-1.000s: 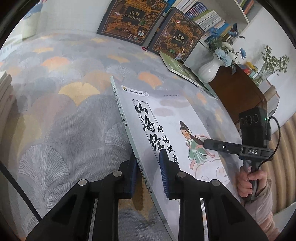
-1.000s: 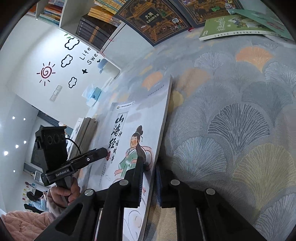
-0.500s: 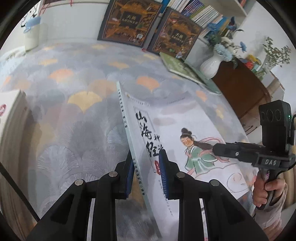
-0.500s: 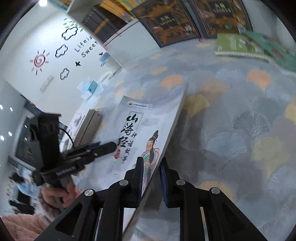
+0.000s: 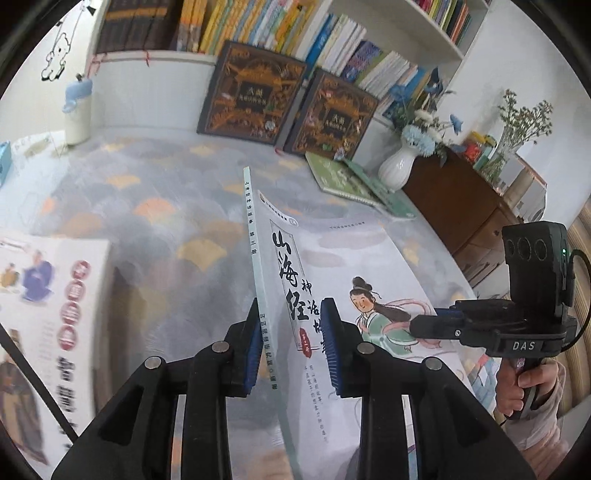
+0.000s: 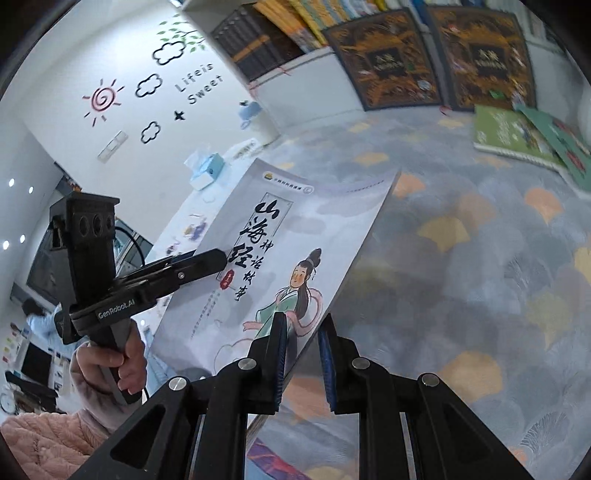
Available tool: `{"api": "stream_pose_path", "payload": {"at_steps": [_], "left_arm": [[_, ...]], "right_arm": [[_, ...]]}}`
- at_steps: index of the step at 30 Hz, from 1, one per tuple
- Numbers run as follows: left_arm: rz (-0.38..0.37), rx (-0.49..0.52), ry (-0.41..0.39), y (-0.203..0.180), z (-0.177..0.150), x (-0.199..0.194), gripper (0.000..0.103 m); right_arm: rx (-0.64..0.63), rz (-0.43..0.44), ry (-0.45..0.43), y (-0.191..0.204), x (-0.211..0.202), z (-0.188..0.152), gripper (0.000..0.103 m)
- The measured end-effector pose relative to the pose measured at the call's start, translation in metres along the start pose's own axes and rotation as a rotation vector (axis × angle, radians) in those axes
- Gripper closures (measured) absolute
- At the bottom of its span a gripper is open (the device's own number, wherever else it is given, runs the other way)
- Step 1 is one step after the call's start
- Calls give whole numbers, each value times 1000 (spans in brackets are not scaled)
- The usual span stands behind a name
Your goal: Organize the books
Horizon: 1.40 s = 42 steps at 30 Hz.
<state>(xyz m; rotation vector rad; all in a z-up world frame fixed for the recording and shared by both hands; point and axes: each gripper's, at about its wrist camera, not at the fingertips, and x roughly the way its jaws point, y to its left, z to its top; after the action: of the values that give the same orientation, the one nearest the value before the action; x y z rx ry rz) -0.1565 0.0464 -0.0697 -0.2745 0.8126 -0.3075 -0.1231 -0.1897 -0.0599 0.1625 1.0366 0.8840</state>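
A thin grey picture book [image 5: 317,266] with black calligraphy and a girl in green on its cover is held in the air above the patterned tablecloth. My left gripper [image 5: 291,343] is shut on its spine edge. My right gripper [image 6: 303,350] is shut on its opposite edge; the book also shows in the right wrist view [image 6: 280,251], tilted. A stack of books with a white-covered one on top [image 5: 55,314] lies at the left. Two green books [image 6: 517,136] lie at the far right of the table.
Two large dark ornate books [image 5: 255,92] lean against a white bookshelf [image 5: 280,26] at the back. A white vase of blue flowers [image 5: 399,166] stands by a brown cabinet [image 5: 454,206]. A blue tissue box [image 6: 207,171] and a white bottle [image 5: 77,110] sit at the far left.
Both grippers have raised the book higher off the table and tilted it more upright. The stack of books at the left has come into the left wrist view.
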Motion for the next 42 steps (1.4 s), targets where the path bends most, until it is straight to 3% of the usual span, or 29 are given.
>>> {"api": "stream_pose_path", "payload": {"at_steps": [14,20,28,35,42], "left_arm": [[27,-8,-69,52,14,-70,77],[-21,-18,-66,86,27,-100,75],[52,-20,-96,130,29,-136,72],[82,-66,-72,176,14,-141,72],[58,-119,-30,212,0,-123,72]], "right_arm": [[-132,27,-42,90,14,27,85],[-160,60,-38,123,33,45,85],[-205,141,-12,167,74,66,85],[-204,198,62,186,128,67,85],[-152,214,143,184,178,56,85]]}}
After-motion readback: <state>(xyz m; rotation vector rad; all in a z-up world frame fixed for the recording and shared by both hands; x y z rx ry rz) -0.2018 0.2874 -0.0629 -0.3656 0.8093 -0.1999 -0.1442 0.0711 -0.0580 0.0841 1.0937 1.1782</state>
